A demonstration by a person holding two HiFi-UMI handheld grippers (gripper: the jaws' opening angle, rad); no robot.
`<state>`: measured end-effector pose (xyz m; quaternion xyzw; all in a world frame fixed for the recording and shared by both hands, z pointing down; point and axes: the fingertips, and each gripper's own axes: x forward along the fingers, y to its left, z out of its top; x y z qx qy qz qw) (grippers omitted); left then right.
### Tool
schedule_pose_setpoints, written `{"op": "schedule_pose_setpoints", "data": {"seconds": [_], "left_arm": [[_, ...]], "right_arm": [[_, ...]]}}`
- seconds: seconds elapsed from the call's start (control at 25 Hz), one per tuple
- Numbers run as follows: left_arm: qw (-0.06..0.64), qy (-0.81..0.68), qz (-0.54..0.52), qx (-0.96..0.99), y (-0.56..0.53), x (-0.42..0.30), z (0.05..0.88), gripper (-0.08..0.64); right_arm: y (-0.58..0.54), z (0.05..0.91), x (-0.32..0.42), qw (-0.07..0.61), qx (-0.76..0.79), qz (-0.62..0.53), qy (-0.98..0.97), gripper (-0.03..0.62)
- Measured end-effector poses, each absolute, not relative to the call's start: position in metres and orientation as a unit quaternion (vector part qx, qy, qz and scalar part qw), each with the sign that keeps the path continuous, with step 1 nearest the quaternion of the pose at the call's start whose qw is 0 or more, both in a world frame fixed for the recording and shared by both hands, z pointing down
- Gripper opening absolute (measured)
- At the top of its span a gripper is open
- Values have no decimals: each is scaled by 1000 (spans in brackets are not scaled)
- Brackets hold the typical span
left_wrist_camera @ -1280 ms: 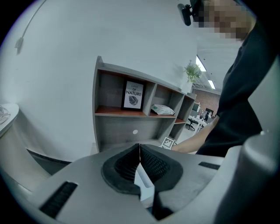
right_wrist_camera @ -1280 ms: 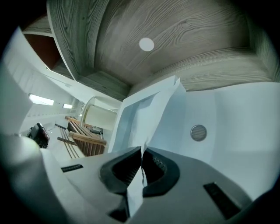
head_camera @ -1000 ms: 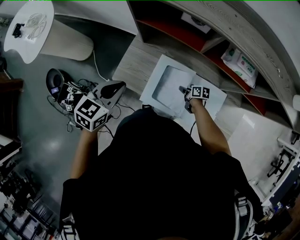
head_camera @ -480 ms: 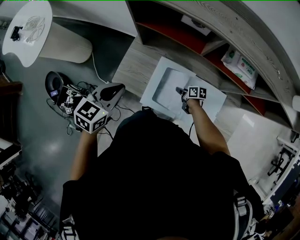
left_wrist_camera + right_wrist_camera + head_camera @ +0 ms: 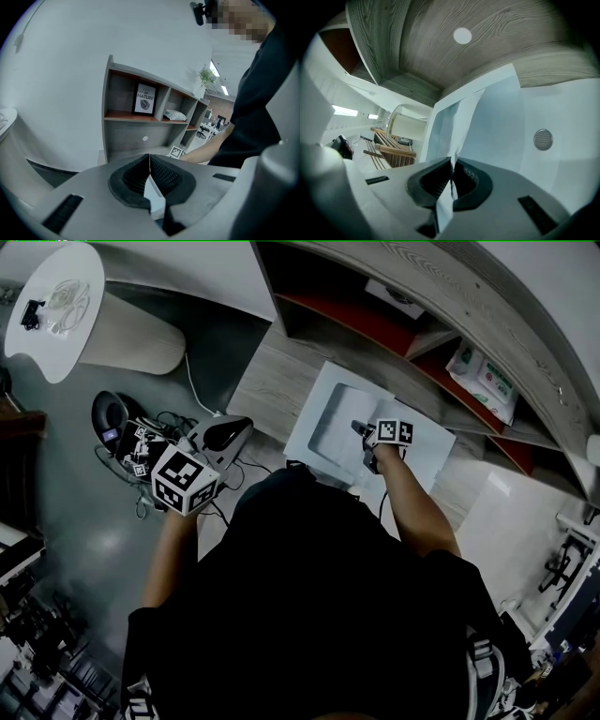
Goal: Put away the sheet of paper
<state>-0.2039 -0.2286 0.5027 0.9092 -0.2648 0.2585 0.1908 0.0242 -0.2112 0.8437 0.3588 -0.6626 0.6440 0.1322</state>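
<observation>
We look down on a grey floor (image 5: 75,521). A round white table (image 5: 84,277) stands at the far left, and a heap of cables (image 5: 141,442) lies on the floor near it. A shelf unit (image 5: 441,296) of pale wood with red-brown boards runs along the wall, and one of its compartments holds a white package (image 5: 483,371). In the left gripper view the same unit carries a framed picture (image 5: 145,99), and a small plant (image 5: 205,77) stands on top of it.

In front of the unit there is a wooden ledge (image 5: 272,381), and on it a white panel (image 5: 427,442) lies flat with a small round vent (image 5: 543,139) in it. The sheet of paper (image 5: 333,427) rests on the left part of this panel, near the panel's front edge.

The right gripper (image 5: 364,432) is over the panel with its jaws pressed together on the near edge of the sheet. In its own view the paper passes between the dark pads (image 5: 433,180) and rises in front of them with a crease.

The left gripper (image 5: 239,425) is held over the floor, well apart from the panel. Its jaws are closed so that the pads (image 5: 133,176) meet at the tips. A white wedge shows in the gap behind them, and we cannot tell what it is.
</observation>
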Motion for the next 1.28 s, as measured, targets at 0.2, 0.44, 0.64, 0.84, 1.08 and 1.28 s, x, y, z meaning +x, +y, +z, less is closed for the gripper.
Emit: {"op": "schedule_pose_setpoints", "data": {"seconds": [0.2, 0.44, 0.64, 0.84, 1.08, 1.28], "left_arm": [[194, -264, 257, 909, -231, -208, 504, 20], [192, -262, 257, 910, -235, -209, 505, 20], [192, -259, 257, 911, -235, -209, 506, 20], [193, -256, 256, 912, -236, -207, 505, 20], [194, -253, 256, 912, -234, -206, 505, 20], [197, -253, 255, 912, -231, -207, 505, 20]], "right_arm": [[-211, 846, 23, 132, 361, 646, -660, 14], [-214, 848, 21, 129, 363, 647, -658, 14], [-214, 848, 20, 128, 362, 648, -657, 14], [-214, 848, 20, 126, 363, 648, -658, 15], [-212, 849, 22, 116, 368, 652, -652, 15], [-210, 851, 29, 125, 390, 644, -646, 83]]}}
